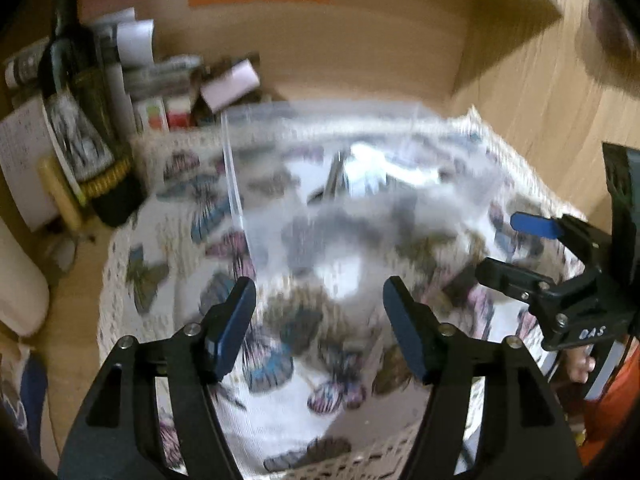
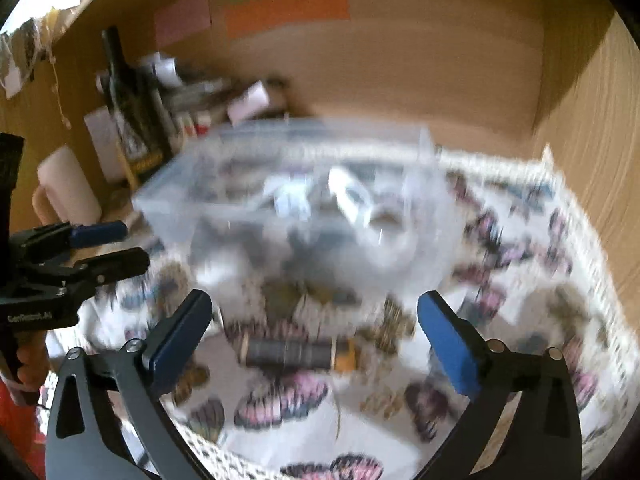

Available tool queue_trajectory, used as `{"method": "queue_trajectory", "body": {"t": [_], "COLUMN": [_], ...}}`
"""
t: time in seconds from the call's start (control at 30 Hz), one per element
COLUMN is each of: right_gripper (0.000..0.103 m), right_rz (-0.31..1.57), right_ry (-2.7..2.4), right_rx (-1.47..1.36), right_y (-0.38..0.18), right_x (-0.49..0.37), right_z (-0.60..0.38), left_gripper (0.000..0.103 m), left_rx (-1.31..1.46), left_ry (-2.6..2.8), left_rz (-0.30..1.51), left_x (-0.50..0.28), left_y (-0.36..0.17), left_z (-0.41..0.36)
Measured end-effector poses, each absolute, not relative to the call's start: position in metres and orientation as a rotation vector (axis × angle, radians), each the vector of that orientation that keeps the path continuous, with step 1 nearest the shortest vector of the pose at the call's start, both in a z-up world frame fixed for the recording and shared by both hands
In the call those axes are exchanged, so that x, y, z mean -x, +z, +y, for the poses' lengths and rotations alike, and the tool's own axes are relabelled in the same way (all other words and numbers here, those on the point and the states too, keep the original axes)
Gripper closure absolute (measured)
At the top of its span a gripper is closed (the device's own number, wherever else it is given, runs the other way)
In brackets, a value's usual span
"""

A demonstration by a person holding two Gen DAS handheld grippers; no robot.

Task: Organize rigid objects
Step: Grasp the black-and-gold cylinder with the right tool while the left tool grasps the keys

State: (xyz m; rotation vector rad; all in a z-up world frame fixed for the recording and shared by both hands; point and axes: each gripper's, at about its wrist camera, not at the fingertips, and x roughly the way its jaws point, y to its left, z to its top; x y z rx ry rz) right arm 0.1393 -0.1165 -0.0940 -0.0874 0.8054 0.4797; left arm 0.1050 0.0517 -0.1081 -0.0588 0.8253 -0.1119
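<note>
A clear plastic box (image 2: 304, 208) stands on a butterfly-print cloth (image 2: 540, 280); it holds blurred white and dark objects. It also shows in the left wrist view (image 1: 360, 184). A dark spool-like cylinder with a yellow end (image 2: 298, 354) lies on the cloth in front of the box, between my right gripper's fingers but a little beyond them. My right gripper (image 2: 314, 320) is open and empty. My left gripper (image 1: 320, 304) is open and empty, just in front of the box. Each gripper shows at the side of the other's view: the right one (image 1: 516, 244), the left one (image 2: 116, 248).
A dark wine bottle (image 1: 76, 92) stands at the left with papers and small boxes (image 1: 160, 80) behind it. A cream roll (image 2: 68, 188) lies left of the box. Wooden walls (image 1: 360, 48) close in the back and right. Both views are motion-blurred.
</note>
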Motion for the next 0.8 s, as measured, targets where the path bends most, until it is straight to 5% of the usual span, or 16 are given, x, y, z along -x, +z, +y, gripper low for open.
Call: {"method": "queue_trajectory", "body": {"t": [0.37,0.53,0.8], "right_gripper": [0.000,0.021,0.022], "right_rz": [0.926,0.925,0.876], "right_ry": [0.488,0.467,0.461], "right_rx": [0.205,0.202,0.160], "right_y": [-0.133,-0.135,-0.128], "right_x": [-0.139,-0.144,-0.138], "right_z": [-0.090,-0.093,-0.104], "left_gripper": [0.037,0.035,0.041], "left_rx": [0.040,0.015,-0.081], "left_ry": [-0.161,-0.193,-0.197], "left_rz": [0.950,0.961,0.958], "left_x": [-0.103,-0.113,-0.124], "left_y": [-0.144,-0.144,-0.147], "left_z": [0.039,0.029,0.004]}}
